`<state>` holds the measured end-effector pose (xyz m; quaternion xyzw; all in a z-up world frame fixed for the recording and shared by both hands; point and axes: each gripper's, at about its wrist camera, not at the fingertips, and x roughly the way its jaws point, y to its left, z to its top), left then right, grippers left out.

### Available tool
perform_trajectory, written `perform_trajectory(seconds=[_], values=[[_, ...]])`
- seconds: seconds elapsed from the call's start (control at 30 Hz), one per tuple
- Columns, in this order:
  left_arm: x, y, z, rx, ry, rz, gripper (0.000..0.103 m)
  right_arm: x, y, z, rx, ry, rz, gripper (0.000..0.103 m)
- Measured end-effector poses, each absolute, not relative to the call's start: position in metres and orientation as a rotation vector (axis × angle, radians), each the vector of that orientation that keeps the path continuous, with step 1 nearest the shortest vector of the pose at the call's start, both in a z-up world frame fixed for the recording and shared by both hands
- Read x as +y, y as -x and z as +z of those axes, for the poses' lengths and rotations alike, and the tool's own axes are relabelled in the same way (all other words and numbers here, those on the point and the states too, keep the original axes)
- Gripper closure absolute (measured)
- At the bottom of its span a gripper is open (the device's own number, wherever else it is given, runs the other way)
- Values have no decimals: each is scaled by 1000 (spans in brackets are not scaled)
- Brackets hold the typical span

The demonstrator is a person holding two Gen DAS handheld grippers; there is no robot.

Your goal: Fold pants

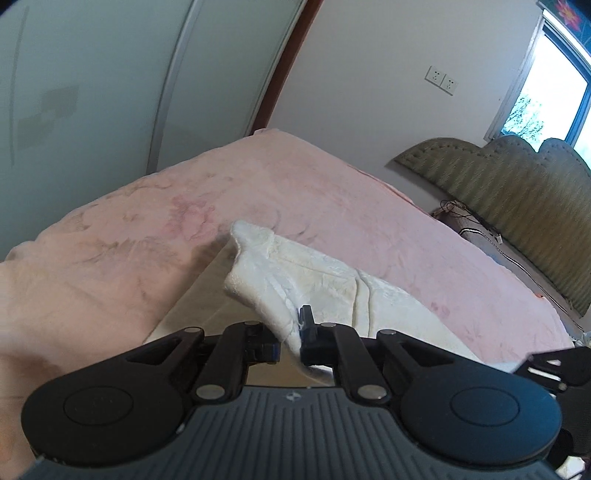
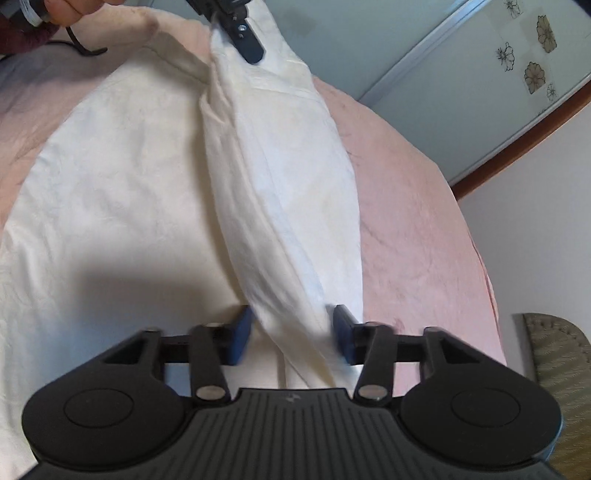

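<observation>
1. White pants (image 2: 122, 192) lie spread on a pink blanket (image 2: 417, 229) that covers the bed.
2. Left tongs (image 1: 291, 341): jaws drawn together, clamped on an edge of the white cloth, which rises in a crumpled fold beyond the fingertips.
3. From the right wrist view, the left tongs (image 2: 236, 27) show at the top, gripping the far end of a lifted strip of the pants.
4. That strip runs taut, twisted along its length, from the left tongs down to the right tongs (image 2: 291, 339).
5. Right tongs: blue pads (image 2: 242, 338) stand apart, the bunched cloth between them. The right-hand pad touches the fabric; a gap shows beside the left-hand pad. No firm clamp visible.
6. A hand (image 2: 70, 9) shows at the top left of the right wrist view, near a dark cable.
7. Behind the bed: a pale wardrobe (image 1: 92, 85), wall sockets (image 1: 441, 79), a window (image 1: 546, 96), a padded headboard (image 1: 517, 195).
</observation>
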<state>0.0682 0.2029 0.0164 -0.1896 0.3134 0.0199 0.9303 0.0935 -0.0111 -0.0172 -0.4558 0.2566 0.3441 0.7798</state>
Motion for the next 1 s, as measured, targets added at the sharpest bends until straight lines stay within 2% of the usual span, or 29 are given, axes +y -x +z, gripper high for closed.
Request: perform_trajectory(seconds=[0.03,0.1,0.3,0.5,0.63,0.7,0.77,0.8,0.9,0.97,1.0], values=[[206,-65,16,648,389,39,93,-11,-85,-13,556,971,746,93],[211,-59,13,668,385,36,93,-8,-60,-10,548,983,743,94],[226,-44,-7,750,387,71,92,0,17,-17,551,929,775,95],[218,-30,0,719,315,101,91,-6,38,-33,578,782,740,95],[218,-31,-4,732,315,151,89,-9,48,-25,581,667,783,95],[217,-37,-11,761,302,175,82,-11,43,-29,626,650,781,95],[214,-37,-11,756,281,188,78,-14,38,-35,612,591,746,95],[212,-35,-8,753,260,193,68,-17,36,-36,623,542,736,93],[210,-26,5,731,166,271,54,-31,39,-24,640,423,714,88],[213,-19,16,704,129,346,50,-54,53,-9,607,341,723,86],[214,-15,23,677,116,392,50,-70,61,-2,590,288,711,82]])
